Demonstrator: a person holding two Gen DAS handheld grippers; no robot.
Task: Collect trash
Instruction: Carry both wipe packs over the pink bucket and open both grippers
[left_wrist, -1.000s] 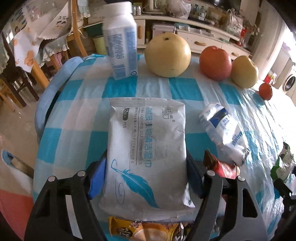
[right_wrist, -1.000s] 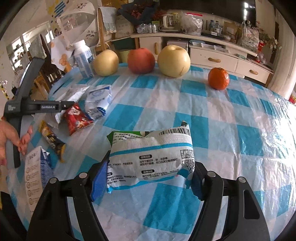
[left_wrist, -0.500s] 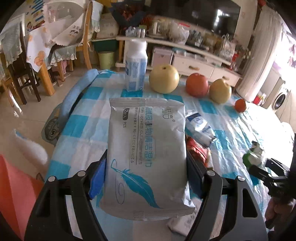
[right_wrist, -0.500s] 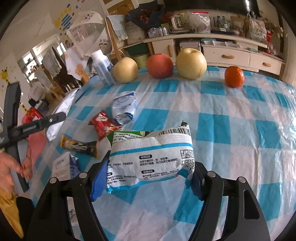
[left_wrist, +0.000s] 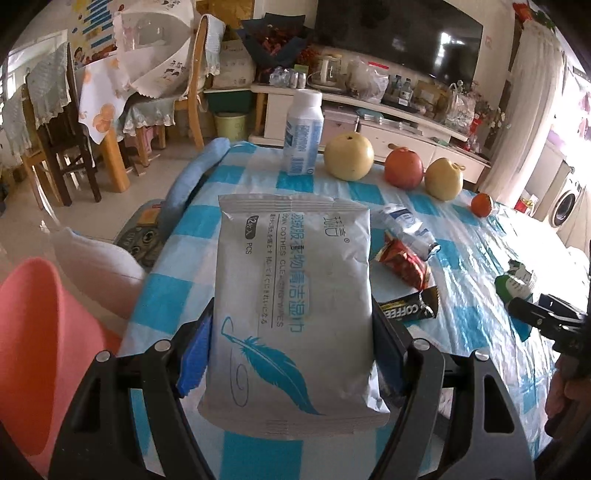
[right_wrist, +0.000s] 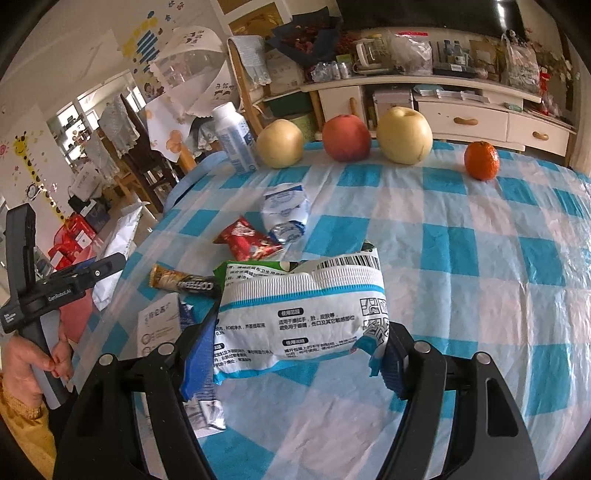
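The left hand-held gripper (left_wrist: 291, 354) clamps a grey wipes pack (left_wrist: 295, 295) above the checked surface (left_wrist: 184, 229); the right hand-held gripper (right_wrist: 295, 354) clamps a white wipes packet (right_wrist: 303, 314) over that surface.

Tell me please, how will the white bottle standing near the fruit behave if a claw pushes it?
The white bottle stands tall on a narrow base, so a push near its cap would probably tip it. Lying down, its round body might roll toward the yellow pear beside it. The plastic-covered tablecloth looks smooth, so a low push may slide it instead.

Black hand-held gripper (right_wrist: 291, 350); blue pads (right_wrist: 197, 354); yellow sleeve (right_wrist: 22, 417)
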